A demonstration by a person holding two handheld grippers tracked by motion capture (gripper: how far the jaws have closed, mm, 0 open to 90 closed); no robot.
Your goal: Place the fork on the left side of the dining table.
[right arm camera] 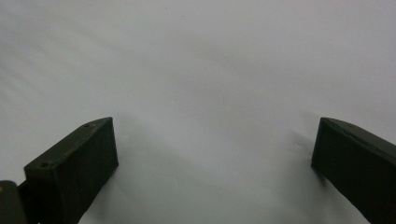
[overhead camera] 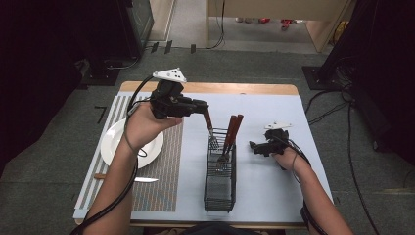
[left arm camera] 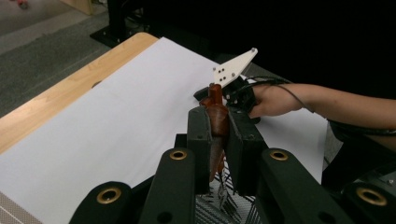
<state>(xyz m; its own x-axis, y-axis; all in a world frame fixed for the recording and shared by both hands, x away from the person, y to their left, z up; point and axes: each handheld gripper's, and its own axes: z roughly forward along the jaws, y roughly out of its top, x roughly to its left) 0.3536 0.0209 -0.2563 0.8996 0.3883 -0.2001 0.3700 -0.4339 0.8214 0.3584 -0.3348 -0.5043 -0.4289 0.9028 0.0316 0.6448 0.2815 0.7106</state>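
My left gripper (overhead camera: 204,108) is raised over the table and shut on the red-brown handle of a fork (overhead camera: 211,128). The fork hangs tines down, with its tines at the far end of a black wire basket (overhead camera: 219,191). In the left gripper view the jaws (left arm camera: 218,126) squeeze that handle (left arm camera: 216,112), and the tines (left arm camera: 223,196) show below. Two more brown-handled utensils (overhead camera: 234,129) stand in the basket. My right gripper (overhead camera: 253,147) rests low on the white mat (overhead camera: 274,181), right of the basket. Its jaws (right arm camera: 210,154) stand wide apart with nothing between them.
A white plate (overhead camera: 111,144) lies on a striped placemat (overhead camera: 156,191) at the left, partly behind the left forearm. A wooden-handled knife (overhead camera: 131,178) lies in front of the plate. The table's wooden far edge (overhead camera: 235,88) runs behind. Cables trail on the floor at the right.
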